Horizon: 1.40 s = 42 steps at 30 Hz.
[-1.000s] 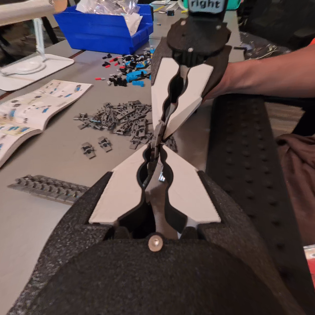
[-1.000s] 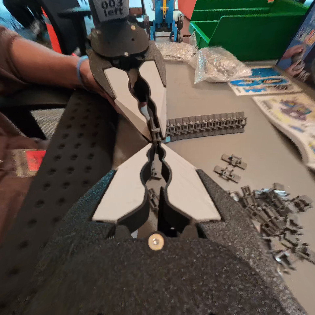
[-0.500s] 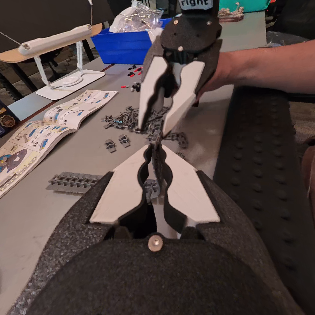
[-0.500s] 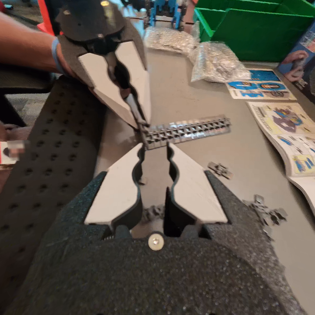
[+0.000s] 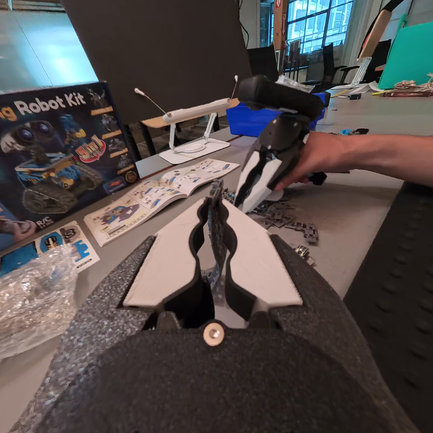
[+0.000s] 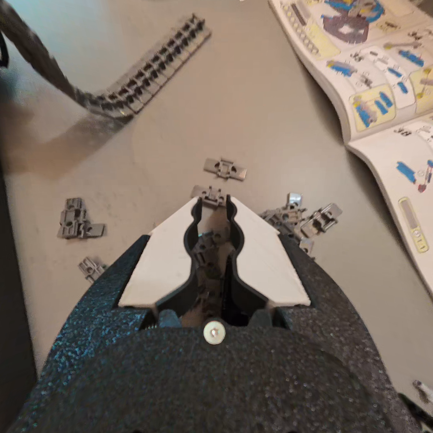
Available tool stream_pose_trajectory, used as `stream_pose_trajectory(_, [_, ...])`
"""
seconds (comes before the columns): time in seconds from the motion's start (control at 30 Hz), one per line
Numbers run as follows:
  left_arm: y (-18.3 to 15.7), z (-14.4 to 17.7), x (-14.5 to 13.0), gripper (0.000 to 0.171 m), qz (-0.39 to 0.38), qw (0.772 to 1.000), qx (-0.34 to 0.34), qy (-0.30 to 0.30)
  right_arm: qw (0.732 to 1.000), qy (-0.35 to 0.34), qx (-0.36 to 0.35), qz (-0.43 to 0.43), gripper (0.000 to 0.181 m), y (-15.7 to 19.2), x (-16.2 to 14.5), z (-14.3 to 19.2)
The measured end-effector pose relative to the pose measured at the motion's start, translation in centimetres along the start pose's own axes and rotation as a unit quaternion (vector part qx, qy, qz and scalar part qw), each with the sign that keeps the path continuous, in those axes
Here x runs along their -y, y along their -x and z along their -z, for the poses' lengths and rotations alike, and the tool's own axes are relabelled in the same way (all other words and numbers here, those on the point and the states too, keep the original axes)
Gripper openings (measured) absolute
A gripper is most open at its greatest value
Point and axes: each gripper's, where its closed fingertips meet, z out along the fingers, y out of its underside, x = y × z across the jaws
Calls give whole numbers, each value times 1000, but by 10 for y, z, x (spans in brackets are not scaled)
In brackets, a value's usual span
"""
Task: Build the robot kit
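Observation:
My left gripper is shut on one end of a grey track chain, which stands up between its fingers above the grey table. In the right wrist view the rest of the chain lies on the table and rises, blurred, at the far left. My right gripper is open and low over the table, its tips on either side of a single grey track link. It also shows in the left wrist view, pointing down into the pile of loose links, held by a person's hand.
More loose links lie around my right gripper. An open instruction booklet, a kit box, a sticker sheet, a plastic bag, a white stand, a blue bin and a black perforated pad surround them.
The grippers met tip to tip on the chain's end. The right one opened, let go and dropped to the loose links. The left one lifted and swung left with the chain.

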Motion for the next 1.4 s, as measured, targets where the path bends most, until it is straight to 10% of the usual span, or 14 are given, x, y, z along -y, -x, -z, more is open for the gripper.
stream_pose_trajectory(1.1, [-17, -7, -2, 7, -115, 993, 4, 15, 999, -4, -31, -41, 19, -8, 22, -26])
stream_pose_trajectory(1.4, [-25, -14, -11, 6, -376, 920, 93, 66, 992, -96, 66, -43, 13, 49, 73, 45])
